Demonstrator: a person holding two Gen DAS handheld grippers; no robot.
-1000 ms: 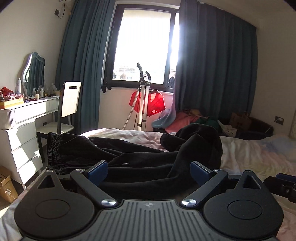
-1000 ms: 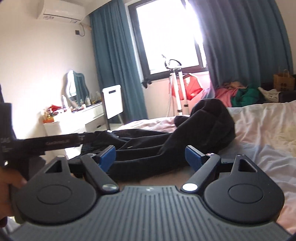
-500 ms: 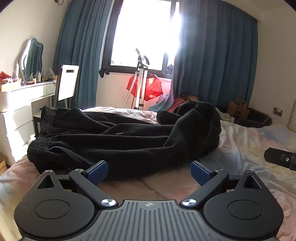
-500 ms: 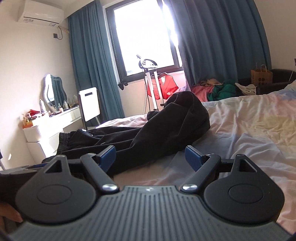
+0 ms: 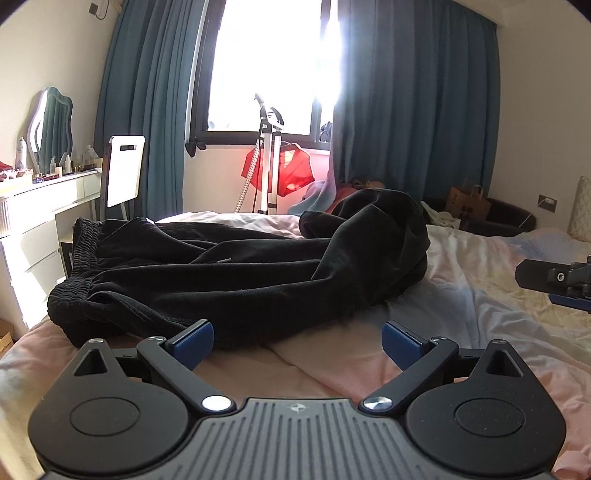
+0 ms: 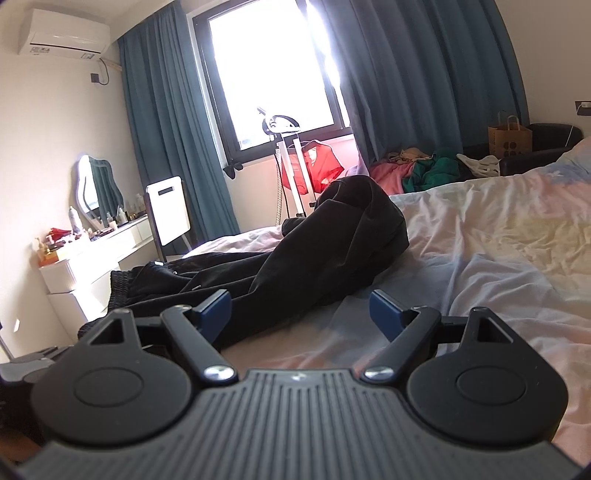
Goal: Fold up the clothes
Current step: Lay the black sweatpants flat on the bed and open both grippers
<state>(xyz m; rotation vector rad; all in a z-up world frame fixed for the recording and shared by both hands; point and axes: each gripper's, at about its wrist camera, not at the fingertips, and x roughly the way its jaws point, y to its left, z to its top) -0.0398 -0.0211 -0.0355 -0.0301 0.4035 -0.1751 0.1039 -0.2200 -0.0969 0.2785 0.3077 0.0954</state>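
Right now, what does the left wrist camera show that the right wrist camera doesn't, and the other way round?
Only the left wrist view shows the right gripper from outside, at its right edge over the bedsheet. Only the right wrist view shows the air conditioner and the green garment in the pile. Both show the black trousers lying unfolded, the white chair and the red garment by the window, each camera's own gripper open.

text: none legible | paper bag (image 6: 509,140): dark round print, no readable letters
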